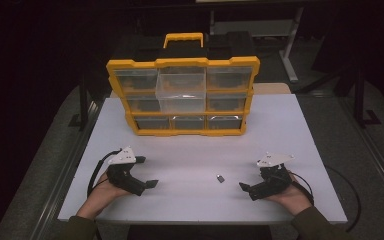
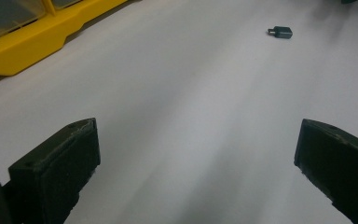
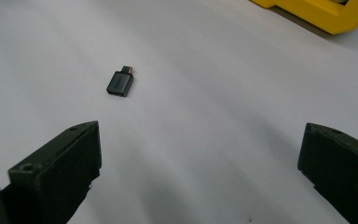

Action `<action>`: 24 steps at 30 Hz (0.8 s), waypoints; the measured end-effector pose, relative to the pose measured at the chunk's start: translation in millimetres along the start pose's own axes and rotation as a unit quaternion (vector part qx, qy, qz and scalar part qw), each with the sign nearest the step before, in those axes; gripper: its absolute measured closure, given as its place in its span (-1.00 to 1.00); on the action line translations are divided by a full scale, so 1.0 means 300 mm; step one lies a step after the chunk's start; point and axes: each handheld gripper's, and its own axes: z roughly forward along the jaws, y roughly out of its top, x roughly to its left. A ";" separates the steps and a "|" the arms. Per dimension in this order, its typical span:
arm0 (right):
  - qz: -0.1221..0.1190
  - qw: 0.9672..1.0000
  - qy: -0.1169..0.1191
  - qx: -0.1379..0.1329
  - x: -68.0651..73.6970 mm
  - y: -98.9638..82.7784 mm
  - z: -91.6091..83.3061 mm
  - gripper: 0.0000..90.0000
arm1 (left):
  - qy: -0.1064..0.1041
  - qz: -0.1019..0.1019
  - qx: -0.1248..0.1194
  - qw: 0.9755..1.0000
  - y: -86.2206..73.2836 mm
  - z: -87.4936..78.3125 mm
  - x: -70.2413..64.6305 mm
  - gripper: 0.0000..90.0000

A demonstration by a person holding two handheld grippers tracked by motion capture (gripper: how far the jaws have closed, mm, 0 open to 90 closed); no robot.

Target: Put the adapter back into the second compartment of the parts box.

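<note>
Two grippers, left gripper and right gripper, rest jaws apart on the surface; the small adapter between them lies flat, plug end toward the organizer.

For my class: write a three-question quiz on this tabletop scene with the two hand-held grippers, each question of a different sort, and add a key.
1. True or false: the left gripper is shut on the small black adapter.
2. Which gripper is nearer the adapter? A) left B) right C) both equally
3. Fill in: one clear drawer sticks out from the ____ column of the yellow organizer.

Key
1. False: its jaws stand wide apart, and the adapter lies alone on the white table.
2. B
3. middle
</note>
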 end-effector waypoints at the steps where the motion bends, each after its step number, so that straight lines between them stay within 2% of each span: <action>1: 0.000 1.000 0.000 0.000 0.000 0.001 0.000 -1.00 | -0.001 0.000 0.000 1.000 0.000 -0.001 0.000 -1.00; 7: 0.004 1.000 0.002 0.002 -0.002 -0.002 -0.002 -1.00 | -0.006 -0.007 -0.010 1.000 0.003 -0.005 0.003 -1.00; 18: 0.020 1.000 0.011 -0.003 -0.013 0.012 -0.017 -1.00 | -0.006 -0.015 -0.011 1.000 -0.001 -0.004 0.005 -1.00; 24: 0.017 1.000 0.014 0.001 -0.008 0.030 -0.023 -1.00 | -0.007 -0.014 -0.013 1.000 -0.001 0.000 0.008 -1.00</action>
